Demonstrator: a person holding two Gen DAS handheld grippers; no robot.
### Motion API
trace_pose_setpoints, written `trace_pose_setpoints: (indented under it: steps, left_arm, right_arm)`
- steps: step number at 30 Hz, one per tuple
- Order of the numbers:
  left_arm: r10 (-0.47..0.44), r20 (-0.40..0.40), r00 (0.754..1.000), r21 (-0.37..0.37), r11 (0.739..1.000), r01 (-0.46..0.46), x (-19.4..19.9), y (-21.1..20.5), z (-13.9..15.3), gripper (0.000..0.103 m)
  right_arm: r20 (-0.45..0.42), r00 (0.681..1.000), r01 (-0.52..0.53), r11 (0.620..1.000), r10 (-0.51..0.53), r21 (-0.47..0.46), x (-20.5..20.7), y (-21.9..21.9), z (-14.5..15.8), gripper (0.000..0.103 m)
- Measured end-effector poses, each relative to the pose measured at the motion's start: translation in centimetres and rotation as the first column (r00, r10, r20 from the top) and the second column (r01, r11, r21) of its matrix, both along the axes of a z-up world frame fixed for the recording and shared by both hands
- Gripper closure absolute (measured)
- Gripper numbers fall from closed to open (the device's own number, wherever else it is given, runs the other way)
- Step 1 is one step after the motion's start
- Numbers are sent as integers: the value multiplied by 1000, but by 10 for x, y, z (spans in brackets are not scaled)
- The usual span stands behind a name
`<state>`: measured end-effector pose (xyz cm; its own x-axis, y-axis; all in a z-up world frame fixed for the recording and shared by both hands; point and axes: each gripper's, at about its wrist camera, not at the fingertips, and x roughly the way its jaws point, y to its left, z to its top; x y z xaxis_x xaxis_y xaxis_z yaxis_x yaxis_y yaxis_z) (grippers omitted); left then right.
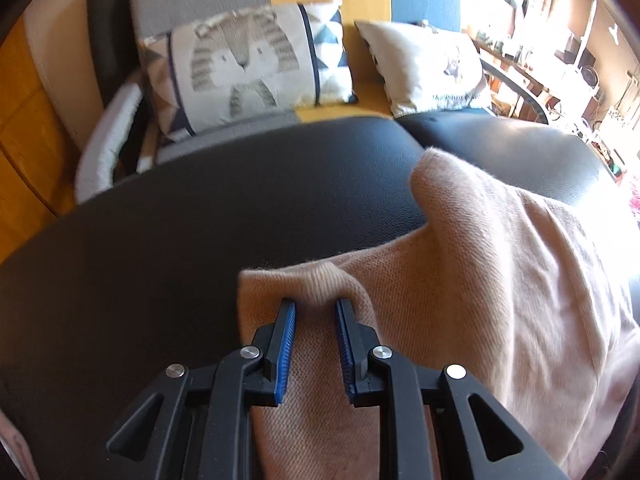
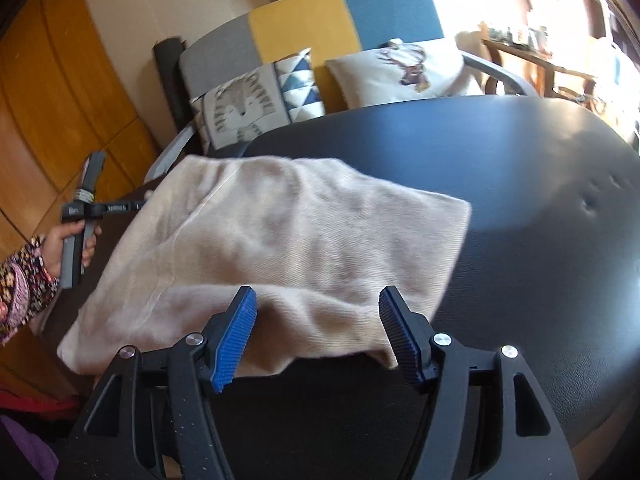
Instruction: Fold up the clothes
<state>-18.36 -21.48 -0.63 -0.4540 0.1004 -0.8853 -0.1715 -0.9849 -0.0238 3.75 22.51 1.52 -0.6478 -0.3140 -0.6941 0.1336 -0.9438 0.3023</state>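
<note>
A beige knitted garment (image 1: 500, 260) lies folded on a black padded surface (image 1: 200, 220). In the left wrist view my left gripper (image 1: 316, 304) stands partly open at the garment's near-left corner. A small raised ridge of the knit sits between its blue pads (image 1: 289, 320), which do not clamp it. In the right wrist view the garment (image 2: 300, 232) shows as a rough rectangle. My right gripper (image 2: 318, 300) is open wide over its near edge, with the cloth lying loose below the fingers. A hand in a floral sleeve (image 2: 68, 240) holds the other tool at the garment's left edge.
Behind the black surface (image 2: 540, 220) stands a seat with grey, yellow and blue panels (image 2: 304, 20) bearing an animal-print cushion (image 1: 244, 68) and a white cushion (image 1: 424, 64). Wooden cupboard doors (image 2: 60, 92) are on the left. Cluttered shelves (image 1: 560, 64) are at the far right.
</note>
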Motion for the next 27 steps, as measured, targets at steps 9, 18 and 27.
trace_pose_setpoints:
  steps: [9, 18, 27]
  left_arm:
    - [3, -35, 999, 117, 993, 1, 16, -12, -10, 80]
    - [69, -86, 994, 325, 945, -37, 33, -37, 5, 70]
    - [-49, -59, 997, 165, 985, 58, 20, -3, -1, 53]
  right_arm:
    - [-4, 998, 56, 997, -56, 44, -46, -1, -1, 30]
    - [45, 993, 97, 966, -111, 242, -118, -16, -24, 21]
    - [59, 989, 117, 954, -139, 275, -122, -22, -46, 16]
